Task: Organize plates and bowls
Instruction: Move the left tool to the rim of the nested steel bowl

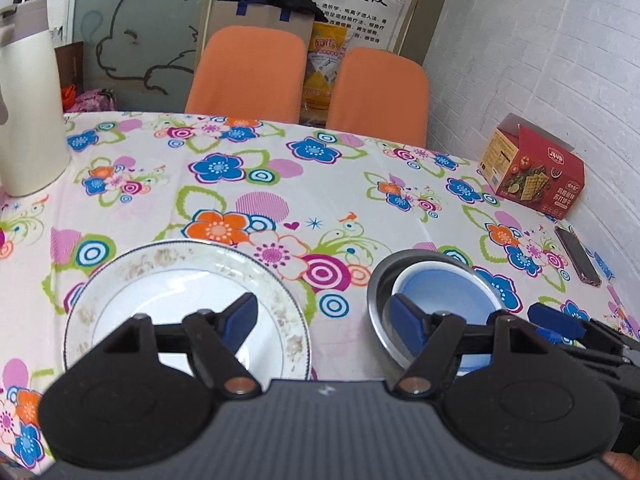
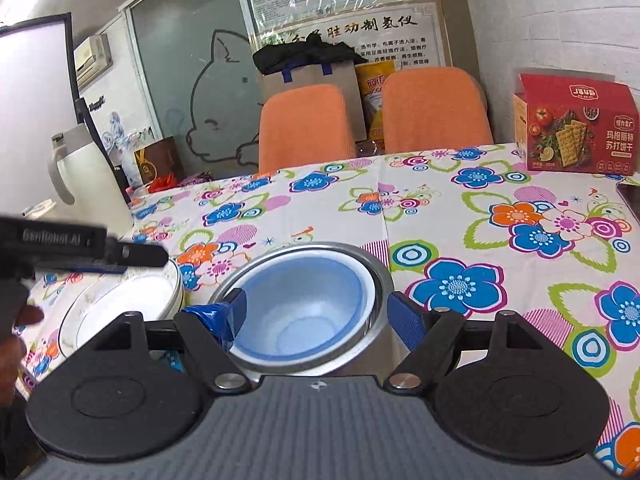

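Note:
A white plate [image 1: 120, 292] with a patterned rim lies on the flowered tablecloth at the near left. To its right stands a steel bowl [image 1: 376, 292] with a blue bowl [image 1: 444, 292] nested inside it. My left gripper [image 1: 322, 324] is open and holds nothing; one finger hangs over the plate, the other over the steel bowl's near rim. In the right wrist view the steel bowl [image 2: 380, 280] and blue bowl [image 2: 304, 304] fill the gap of my open right gripper [image 2: 316, 318], which hovers just short of them. The right gripper [image 1: 556, 322] shows beside the bowl's right side. The left gripper [image 2: 152, 258] reaches over the plate [image 2: 128, 300].
A cream thermos jug [image 1: 28, 100] stands at the far left of the table. A red cracker box [image 1: 536, 168] and a phone [image 1: 578, 256] lie by the right wall. Two orange chairs [image 1: 248, 72] stand behind the far edge. A hand [image 2: 16, 340] holds the left gripper.

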